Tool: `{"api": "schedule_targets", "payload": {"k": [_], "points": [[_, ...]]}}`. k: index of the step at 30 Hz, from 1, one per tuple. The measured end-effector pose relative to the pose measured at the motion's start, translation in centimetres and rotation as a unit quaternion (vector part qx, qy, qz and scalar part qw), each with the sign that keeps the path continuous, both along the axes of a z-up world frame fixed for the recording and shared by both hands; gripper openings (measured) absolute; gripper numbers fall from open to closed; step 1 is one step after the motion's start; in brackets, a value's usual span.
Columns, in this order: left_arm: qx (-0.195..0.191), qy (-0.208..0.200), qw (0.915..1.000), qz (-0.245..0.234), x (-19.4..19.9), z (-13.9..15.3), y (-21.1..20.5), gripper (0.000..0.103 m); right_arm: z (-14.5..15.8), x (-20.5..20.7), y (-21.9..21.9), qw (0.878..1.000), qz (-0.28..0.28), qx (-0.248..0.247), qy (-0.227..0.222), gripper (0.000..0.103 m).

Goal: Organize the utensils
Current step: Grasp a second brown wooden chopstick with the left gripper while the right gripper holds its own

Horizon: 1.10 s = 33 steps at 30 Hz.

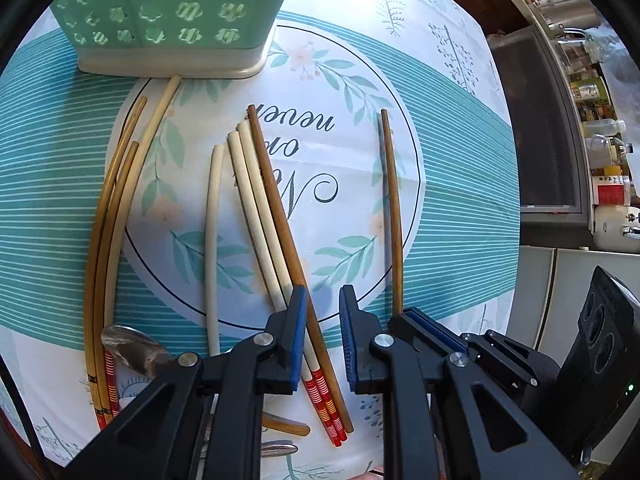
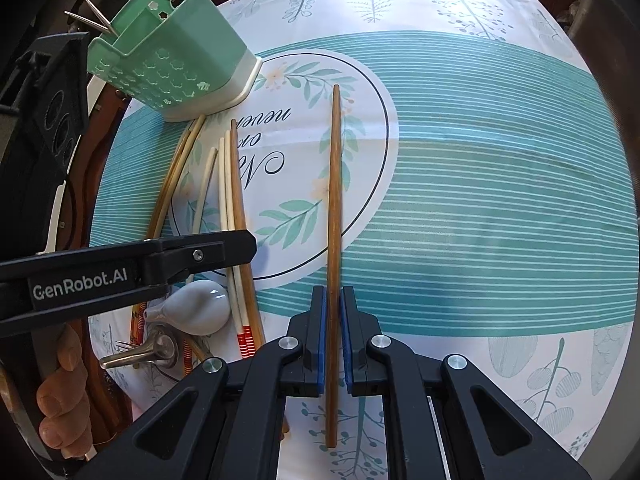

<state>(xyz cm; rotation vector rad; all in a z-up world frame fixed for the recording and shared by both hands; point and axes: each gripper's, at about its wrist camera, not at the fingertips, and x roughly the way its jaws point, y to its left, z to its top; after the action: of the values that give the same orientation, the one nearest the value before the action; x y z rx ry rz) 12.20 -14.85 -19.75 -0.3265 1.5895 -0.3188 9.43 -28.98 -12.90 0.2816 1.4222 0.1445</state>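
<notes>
A green perforated utensil holder (image 1: 172, 12) stands at the far left of the table, also in the right wrist view (image 2: 168, 60), with metal tips sticking out of it. Several chopsticks lie on the cloth: a cream and brown bunch (image 1: 260, 216) and curved ones (image 1: 108, 240) at the left. My left gripper (image 1: 323, 340) is open, its jaws straddling the brown chopstick (image 1: 280, 216) of the bunch. My right gripper (image 2: 333, 340) is shut on a single brown chopstick (image 2: 334, 200), which also shows in the left wrist view (image 1: 394, 216).
A white ceramic spoon (image 2: 200, 308) and metal utensils (image 2: 140, 354) lie at the near left. A metal spoon (image 1: 136, 350) lies by the left gripper. The table has a teal striped cloth (image 2: 480, 200). Shelves with bottles (image 1: 600, 140) stand to the right.
</notes>
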Motion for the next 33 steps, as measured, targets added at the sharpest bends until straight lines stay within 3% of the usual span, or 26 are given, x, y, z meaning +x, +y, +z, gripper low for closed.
{"api": "schedule_targets", "payload": {"k": [9, 15, 19, 22, 25, 29, 33], "points": [[0.034, 0.014, 0.9991, -0.021, 0.1, -0.7, -1.6, 0.014, 1.0, -0.8, -0.1, 1.000, 0.002, -0.008, -0.011, 0.007], [0.075, 0.003, 0.9963, -0.042, -0.1, -0.7, -3.1, 0.015, 1.5, -1.2, 0.2, 0.999, 0.010, -0.021, -0.022, 0.007], [0.133, -0.010, 0.9878, -0.081, -0.5, -0.5, -5.5, 0.015, 1.9, -1.7, 0.5, 0.999, 0.017, -0.034, -0.030, 0.007], [0.186, -0.024, 0.9760, -0.110, -0.9, -0.6, -7.6, 0.015, 2.0, -2.1, 0.3, 0.999, 0.017, -0.037, -0.033, 0.007], [0.210, -0.029, 0.9681, -0.133, -1.1, -0.7, -9.4, 0.010, 1.9, -2.7, -0.2, 0.999, 0.010, -0.031, -0.029, 0.007], [0.210, -0.020, 0.9653, -0.154, -0.8, -1.1, -10.3, 0.008, 1.9, -3.5, -1.2, 1.000, -0.005, -0.008, -0.026, 0.007], [0.175, -0.018, 0.9732, -0.148, -0.4, -1.3, -10.0, 0.006, 1.9, -4.2, -2.0, 0.999, -0.016, 0.006, -0.027, 0.007]]}}
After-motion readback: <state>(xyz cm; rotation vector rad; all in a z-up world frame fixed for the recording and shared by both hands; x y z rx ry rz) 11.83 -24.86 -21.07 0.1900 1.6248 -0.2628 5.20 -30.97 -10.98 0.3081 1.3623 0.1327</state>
